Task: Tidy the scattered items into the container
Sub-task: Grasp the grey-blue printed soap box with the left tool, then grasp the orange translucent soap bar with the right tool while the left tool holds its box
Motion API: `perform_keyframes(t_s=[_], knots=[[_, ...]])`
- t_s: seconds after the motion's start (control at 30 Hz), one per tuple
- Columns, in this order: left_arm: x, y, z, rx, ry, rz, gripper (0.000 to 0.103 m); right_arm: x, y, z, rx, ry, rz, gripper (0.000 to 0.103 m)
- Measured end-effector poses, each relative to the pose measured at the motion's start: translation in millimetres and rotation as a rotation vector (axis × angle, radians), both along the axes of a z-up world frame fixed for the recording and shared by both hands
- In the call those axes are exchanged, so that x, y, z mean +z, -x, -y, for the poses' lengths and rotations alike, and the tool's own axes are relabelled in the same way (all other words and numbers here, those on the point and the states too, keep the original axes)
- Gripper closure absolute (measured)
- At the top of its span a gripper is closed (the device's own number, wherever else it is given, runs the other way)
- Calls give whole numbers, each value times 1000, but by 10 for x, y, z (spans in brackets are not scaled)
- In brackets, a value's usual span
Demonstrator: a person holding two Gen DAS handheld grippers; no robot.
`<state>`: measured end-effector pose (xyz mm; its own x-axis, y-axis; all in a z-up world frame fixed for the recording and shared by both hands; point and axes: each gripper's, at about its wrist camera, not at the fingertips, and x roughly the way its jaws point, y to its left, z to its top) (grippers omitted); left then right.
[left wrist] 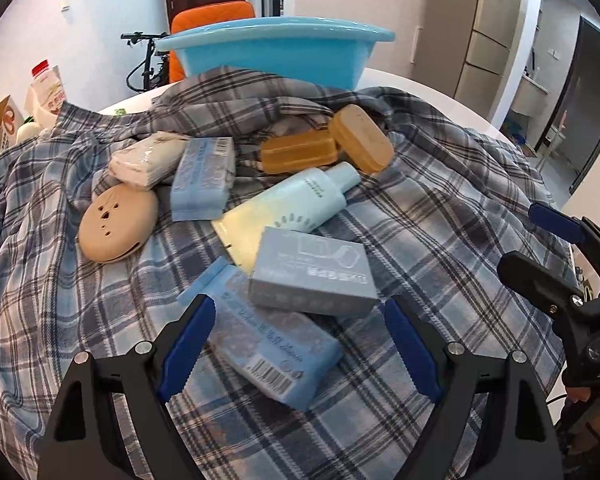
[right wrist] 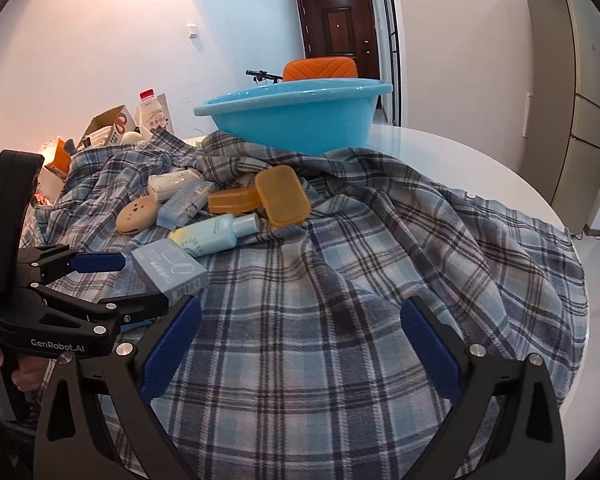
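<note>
A blue plastic basin (left wrist: 276, 54) (right wrist: 296, 116) stands at the back of the plaid cloth (left wrist: 440, 184). Scattered toiletries lie in front of it: an orange soap case with its lid (left wrist: 360, 136) (right wrist: 282, 194), a pale tube (left wrist: 292, 204) (right wrist: 216, 234), a grey-blue box (left wrist: 314, 272) (right wrist: 168, 270), a blue packet (left wrist: 276, 344), another blue packet (left wrist: 204, 178), a white packet (left wrist: 148, 158) and a tan oval case (left wrist: 118, 226) (right wrist: 138, 214). My left gripper (left wrist: 296, 344) is open, its fingers on either side of the near blue packet. My right gripper (right wrist: 300, 340) is open over bare cloth.
A milk bottle (left wrist: 46, 88) (right wrist: 152, 114) and cartons crowd the far left of the round white table (right wrist: 440, 152). An orange chair (left wrist: 212, 20) and a bicycle stand behind the basin. Fridge and doorway lie to the right.
</note>
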<state>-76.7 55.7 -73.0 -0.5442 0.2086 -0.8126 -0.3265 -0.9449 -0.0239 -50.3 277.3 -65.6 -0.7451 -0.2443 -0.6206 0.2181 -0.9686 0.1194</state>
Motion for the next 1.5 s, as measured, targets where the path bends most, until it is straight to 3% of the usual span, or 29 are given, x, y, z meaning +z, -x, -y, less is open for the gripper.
perform_keyframes(t_s=[0.53,0.57,0.6,0.87,1.2,1.5], knots=[[-75,146,-156,1,53,-18,15,-7,-7,-65,-7,4,-1,4],[-69,144,-143,5,45,-23,18,-9,-5,-64,-8,2,1,4],[-55,135,-127,9,38,-29,36,-11,-3,-61,-10,-1,4,4],[60,99,92,45,3,-40,36,66,68,23,30,-40,-2,4],[190,53,290,80,-10,-67,36,268,415,442,161,-246,-44,4],[177,45,356,91,-11,-64,36,203,983,504,160,-201,33,4]])
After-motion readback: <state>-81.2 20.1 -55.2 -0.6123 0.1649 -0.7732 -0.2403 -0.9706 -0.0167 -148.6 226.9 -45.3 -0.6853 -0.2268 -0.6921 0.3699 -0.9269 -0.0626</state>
